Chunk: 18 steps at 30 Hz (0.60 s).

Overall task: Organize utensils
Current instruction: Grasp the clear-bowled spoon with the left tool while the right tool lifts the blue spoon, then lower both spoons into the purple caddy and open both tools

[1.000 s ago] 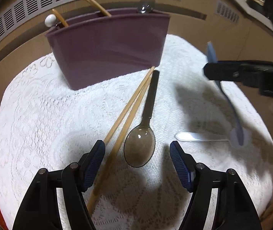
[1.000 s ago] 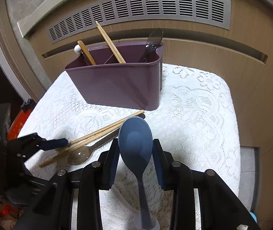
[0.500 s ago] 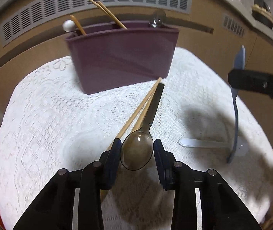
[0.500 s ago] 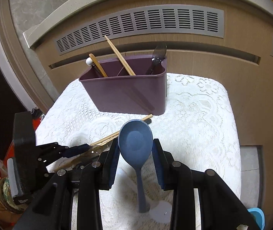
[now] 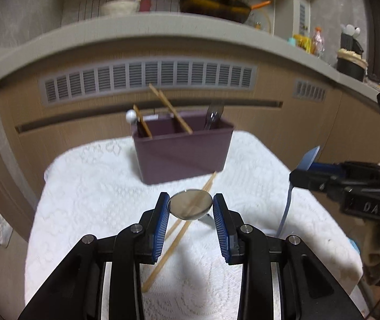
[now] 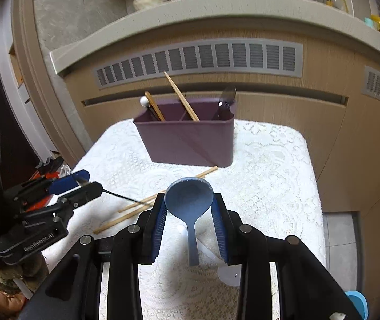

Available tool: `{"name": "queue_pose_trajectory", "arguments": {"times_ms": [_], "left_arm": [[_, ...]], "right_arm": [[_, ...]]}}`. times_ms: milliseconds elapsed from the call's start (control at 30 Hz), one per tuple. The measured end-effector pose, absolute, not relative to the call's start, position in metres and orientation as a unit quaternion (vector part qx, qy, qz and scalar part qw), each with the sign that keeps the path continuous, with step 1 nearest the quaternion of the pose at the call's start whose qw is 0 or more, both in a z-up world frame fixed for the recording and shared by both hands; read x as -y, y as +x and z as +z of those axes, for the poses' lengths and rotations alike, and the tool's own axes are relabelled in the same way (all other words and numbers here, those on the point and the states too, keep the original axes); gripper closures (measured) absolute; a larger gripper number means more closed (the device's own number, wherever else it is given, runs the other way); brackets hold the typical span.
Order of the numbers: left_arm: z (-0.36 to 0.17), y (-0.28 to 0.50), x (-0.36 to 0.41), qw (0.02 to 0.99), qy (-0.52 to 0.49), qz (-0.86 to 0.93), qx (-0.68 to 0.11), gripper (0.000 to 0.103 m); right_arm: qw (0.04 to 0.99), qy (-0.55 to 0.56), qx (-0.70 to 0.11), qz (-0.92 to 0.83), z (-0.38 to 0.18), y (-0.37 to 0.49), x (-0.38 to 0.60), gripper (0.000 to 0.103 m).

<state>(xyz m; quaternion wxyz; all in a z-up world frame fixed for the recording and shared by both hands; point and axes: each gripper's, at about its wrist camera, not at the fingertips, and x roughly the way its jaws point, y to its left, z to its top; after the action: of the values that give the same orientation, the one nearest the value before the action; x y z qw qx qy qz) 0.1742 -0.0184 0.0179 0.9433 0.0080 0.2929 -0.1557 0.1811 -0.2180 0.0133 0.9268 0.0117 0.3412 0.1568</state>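
My left gripper (image 5: 190, 202) is shut on the bowl of a clear smoky spoon (image 5: 190, 208), held off the white lace cloth (image 5: 91, 186); its thin dark handle (image 6: 120, 196) hangs forward and down. My right gripper (image 6: 189, 200) is shut on the bowl of a blue spoon (image 6: 190, 196), its handle (image 5: 286, 213) hanging down. Beyond both stands the purple divided holder (image 5: 182, 152) with chopsticks, a white-tipped stick and a dark spoon inside. A loose pair of chopsticks (image 6: 136, 208) lies on the cloth before it. A white plastic spoon (image 6: 227, 274) lies under the right gripper.
A wooden cabinet with a grey vent grille (image 5: 147, 80) rises right behind the table, and a counter ledge (image 5: 163, 24) with bowls and bottles runs above it. The cloth's edges drop off left and right. A light-blue item (image 6: 358, 304) shows low on the right.
My left gripper closed on the smoky spoon's bowl and lifted it off the cloth. Both grippers rose and drew back from the holder, the right one still holding the blue spoon.
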Motion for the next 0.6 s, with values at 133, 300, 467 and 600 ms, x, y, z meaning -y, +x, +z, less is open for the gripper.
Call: {"name": "queue_pose_trajectory", "arguments": {"times_ms": [133, 300, 467, 600], "left_arm": [[0.033, 0.163, 0.021, 0.948, 0.016, -0.158, -0.274, 0.071], [0.054, 0.157, 0.019, 0.954, 0.015, -0.159, -0.254, 0.071], [0.115, 0.161, 0.011, 0.967, 0.029, -0.152, -0.203, 0.071], [0.178, 0.176, 0.008, 0.976, 0.046, -0.145, -0.156, 0.071]], "right_arm": [[0.93, 0.006, -0.333, 0.153, 0.019, 0.174, 0.218, 0.071], [0.935, 0.0, -0.32, 0.149, 0.029, 0.168, 0.219, 0.071], [0.953, -0.039, -0.261, 0.148, 0.076, 0.164, 0.212, 0.071], [0.968, -0.045, -0.196, 0.151, 0.141, 0.173, 0.211, 0.071]]}}
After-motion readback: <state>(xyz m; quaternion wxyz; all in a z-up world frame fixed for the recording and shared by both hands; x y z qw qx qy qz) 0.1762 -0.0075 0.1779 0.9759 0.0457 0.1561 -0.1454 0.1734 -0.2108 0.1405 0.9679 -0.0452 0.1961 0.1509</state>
